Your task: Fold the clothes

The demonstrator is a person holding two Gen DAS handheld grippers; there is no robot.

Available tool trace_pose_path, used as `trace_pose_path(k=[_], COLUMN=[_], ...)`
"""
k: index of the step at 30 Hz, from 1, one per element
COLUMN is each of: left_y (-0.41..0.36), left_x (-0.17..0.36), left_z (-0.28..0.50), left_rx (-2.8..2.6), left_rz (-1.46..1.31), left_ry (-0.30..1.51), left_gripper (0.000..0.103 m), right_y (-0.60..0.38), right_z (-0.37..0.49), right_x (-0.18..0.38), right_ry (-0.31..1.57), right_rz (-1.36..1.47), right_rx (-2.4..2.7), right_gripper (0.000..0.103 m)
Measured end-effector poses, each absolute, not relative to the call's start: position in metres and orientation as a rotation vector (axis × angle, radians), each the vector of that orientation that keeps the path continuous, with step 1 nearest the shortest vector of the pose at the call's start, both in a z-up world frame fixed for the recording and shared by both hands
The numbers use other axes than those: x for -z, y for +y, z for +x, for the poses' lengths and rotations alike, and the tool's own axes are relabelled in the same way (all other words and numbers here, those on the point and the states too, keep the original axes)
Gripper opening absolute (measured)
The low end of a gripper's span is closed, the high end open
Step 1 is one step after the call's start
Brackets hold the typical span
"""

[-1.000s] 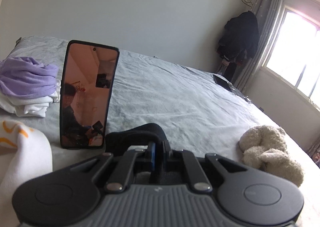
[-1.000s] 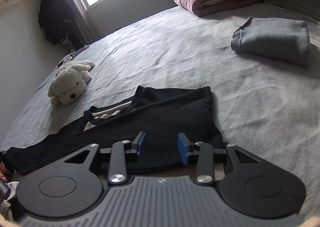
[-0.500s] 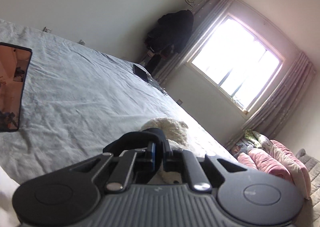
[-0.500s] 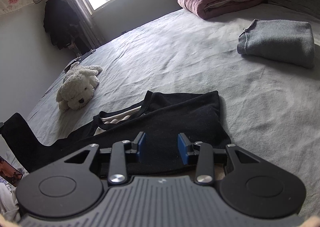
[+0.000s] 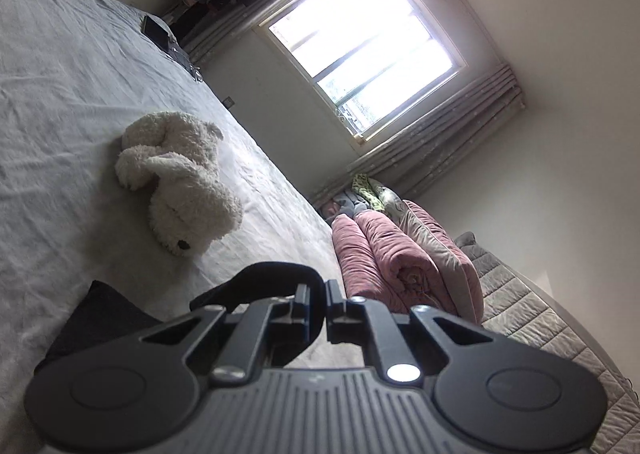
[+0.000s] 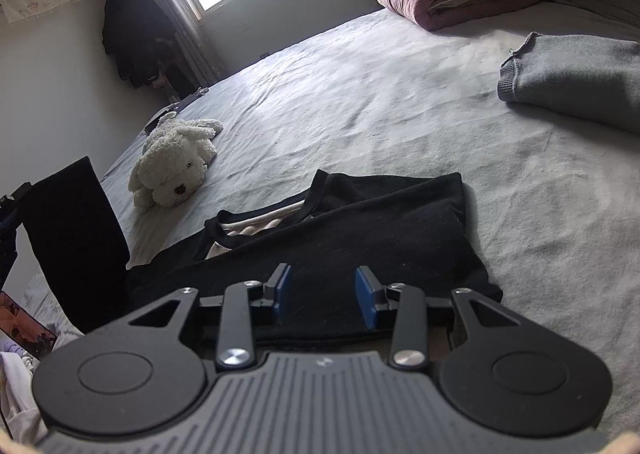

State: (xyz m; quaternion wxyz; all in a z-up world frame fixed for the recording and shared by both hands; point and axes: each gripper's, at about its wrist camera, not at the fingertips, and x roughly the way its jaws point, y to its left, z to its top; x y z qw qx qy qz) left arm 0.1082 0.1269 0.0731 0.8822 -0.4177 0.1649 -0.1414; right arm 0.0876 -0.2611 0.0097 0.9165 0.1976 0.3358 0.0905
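The left gripper [image 5: 316,308] has its fingers pressed together on a fold of the black shirt [image 6: 360,238], pinching what looks like its sleeve, which is lifted off the bed [image 6: 400,101]. The shirt's body lies flat on the grey sheet near the bed's front edge. The right gripper [image 6: 325,300] hangs over the shirt's hem, fingers spread and holding nothing. A white plush dog [image 6: 172,167] lies just beyond; a folded grey sweater [image 6: 576,79] rests well apart.

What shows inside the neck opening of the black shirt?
Inside the black shirt collar, a pale striped inner layer shows; what it is and how far it extends stay hidden under the black fabric.
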Motion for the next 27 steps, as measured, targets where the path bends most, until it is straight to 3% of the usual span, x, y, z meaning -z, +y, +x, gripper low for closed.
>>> trace_pose_path(k=[12,21,25,27], left_y=[0.039,0.015,0.020,0.025], left_x=[-0.020,0.037,0.028,0.015], left_z=[0.114,0.118,0.108,0.101], left_rx=[0.472,0.510,0.523,0.536], left_rz=[-0.740,-0.606,-0.570,-0.529], left_ry=[0.528,0.748,0.795,0.811], left_gripper=[0.007,0.009,0.036,0.040], right_y=[-0.263,-0.249,-0.240,-0.235], right_z=[0.091,0.091,0.091,0.091], right_x=[-0.005,-0.006,-0.009,-0.011], right_ry=[0.712,0.719,0.715,0.713], right_rz=[0.431,0.423,0.418,0.415], right_rx=[-0.194,-0.238,-0.272,-0.288], right_gripper=[0.040,0.040,0.040,0.040])
